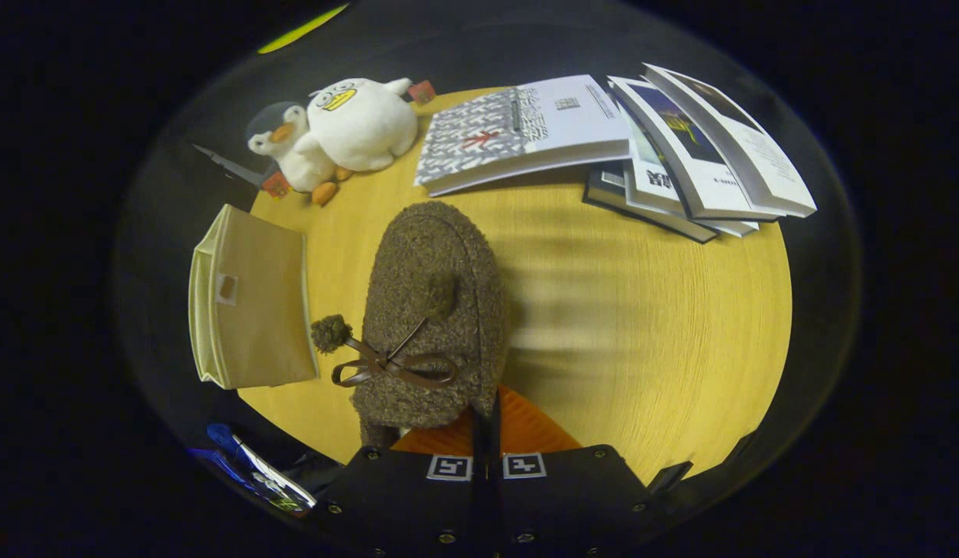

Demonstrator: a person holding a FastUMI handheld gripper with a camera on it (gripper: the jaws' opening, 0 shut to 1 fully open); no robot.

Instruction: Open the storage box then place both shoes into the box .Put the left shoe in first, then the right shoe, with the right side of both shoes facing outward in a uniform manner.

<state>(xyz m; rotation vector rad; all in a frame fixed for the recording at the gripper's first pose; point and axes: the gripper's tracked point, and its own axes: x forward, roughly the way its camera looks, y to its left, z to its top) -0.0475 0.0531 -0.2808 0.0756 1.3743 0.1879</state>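
Closed on the heel of a fuzzy brown shoe (433, 310) with a bow, tool (486, 434); beige storage box (251, 310) at tabletop (650, 325) edge.

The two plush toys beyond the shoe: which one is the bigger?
The white duck plush, with the yellow bill. The smaller grey-and-white penguin leans against it on the storage box's side. The gripper holds the shoe.

Counts from my feed
I count one shoe (433, 310), one storage box (251, 310), two plush toys (336, 132), several books (681, 147).
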